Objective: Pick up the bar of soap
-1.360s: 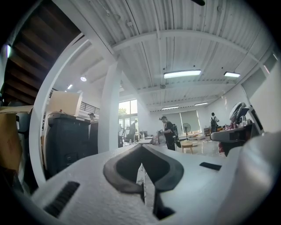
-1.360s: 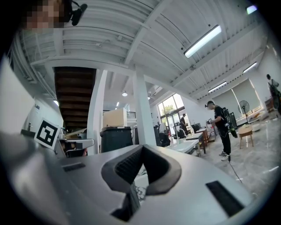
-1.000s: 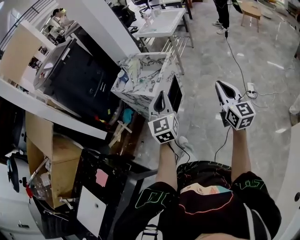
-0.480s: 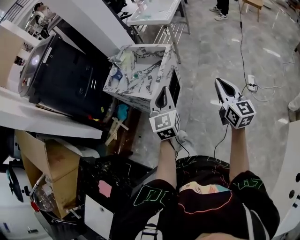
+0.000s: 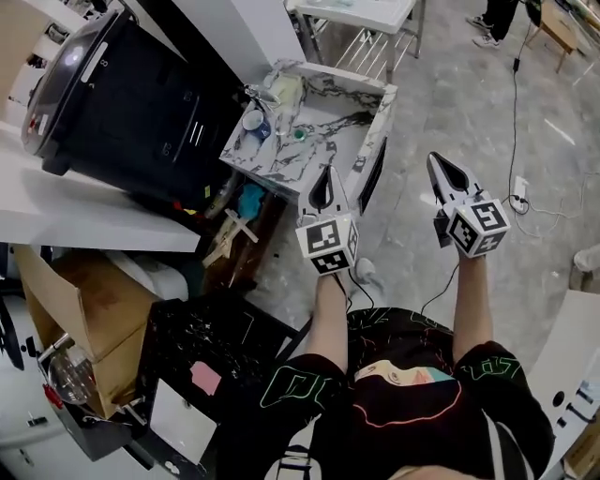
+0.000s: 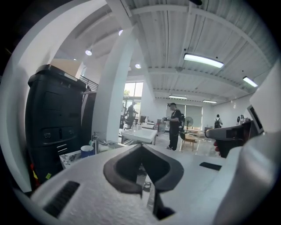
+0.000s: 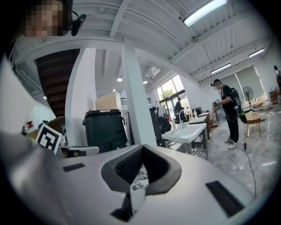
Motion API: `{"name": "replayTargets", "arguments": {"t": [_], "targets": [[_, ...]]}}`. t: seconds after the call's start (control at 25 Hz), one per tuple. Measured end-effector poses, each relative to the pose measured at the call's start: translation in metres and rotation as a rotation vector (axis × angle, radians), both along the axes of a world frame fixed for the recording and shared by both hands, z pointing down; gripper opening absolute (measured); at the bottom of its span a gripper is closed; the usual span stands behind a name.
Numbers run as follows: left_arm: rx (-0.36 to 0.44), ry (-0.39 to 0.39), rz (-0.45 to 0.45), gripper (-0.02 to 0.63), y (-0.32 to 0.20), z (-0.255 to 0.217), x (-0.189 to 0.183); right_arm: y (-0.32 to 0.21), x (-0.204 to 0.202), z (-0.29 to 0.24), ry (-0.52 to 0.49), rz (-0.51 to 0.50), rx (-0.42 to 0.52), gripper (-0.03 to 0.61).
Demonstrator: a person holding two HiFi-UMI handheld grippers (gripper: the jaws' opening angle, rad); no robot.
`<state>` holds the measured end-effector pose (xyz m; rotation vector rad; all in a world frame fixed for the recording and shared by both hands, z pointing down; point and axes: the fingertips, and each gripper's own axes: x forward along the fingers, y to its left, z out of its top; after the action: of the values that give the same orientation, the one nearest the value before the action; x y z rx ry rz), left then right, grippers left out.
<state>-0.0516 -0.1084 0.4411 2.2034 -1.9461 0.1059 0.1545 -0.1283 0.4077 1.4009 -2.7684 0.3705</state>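
A marble-patterned sink counter [image 5: 323, 127] stands on the floor ahead of me. On its top are a blue cup [image 5: 253, 121], a tap [image 5: 262, 94], a small green item [image 5: 298, 134] and a pale oblong thing [image 5: 286, 89]. I cannot tell which of these is the bar of soap. My left gripper [image 5: 325, 176] is raised at the counter's near edge, jaws shut and empty; in the left gripper view [image 6: 141, 151] the blue cup [image 6: 87, 150] shows low at left. My right gripper [image 5: 439, 163] hangs over bare floor to the right, also shut and empty [image 7: 141, 151].
A big black bin [image 5: 122, 94] stands left of the counter beside a white pillar [image 5: 239, 28]. A white metal table [image 5: 361, 14] is behind it. A cardboard box [image 5: 84, 309] sits at lower left. A cable [image 5: 514, 94] and power strip [image 5: 518, 192] lie on the floor. A person [image 6: 174, 125] stands farther off.
The view has swung so the marble counter and black bin sit closer and more central. Both grippers keep their raised pose and stay shut.
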Motion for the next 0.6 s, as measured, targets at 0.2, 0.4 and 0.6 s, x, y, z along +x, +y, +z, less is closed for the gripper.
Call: {"name": "replayTargets", "arguments": {"t": [0.2, 0.4, 0.6], "targets": [[-0.009, 0.008, -0.05, 0.008, -0.036, 0.004, -0.045, -0.045, -0.053, 0.003, -0.001, -0.067, -0.005, 0.006], [-0.012, 0.011, -0.06, 0.008, -0.054, 0.006, -0.065, -0.067, -0.07, 0.008, -0.006, -0.072, -0.012, 0.006], [0.04, -0.008, -0.072, 0.008, -0.067, -0.017, -0.079, -0.087, -0.075, -0.013, -0.036, -0.056, 0.029, 0.006]]}}
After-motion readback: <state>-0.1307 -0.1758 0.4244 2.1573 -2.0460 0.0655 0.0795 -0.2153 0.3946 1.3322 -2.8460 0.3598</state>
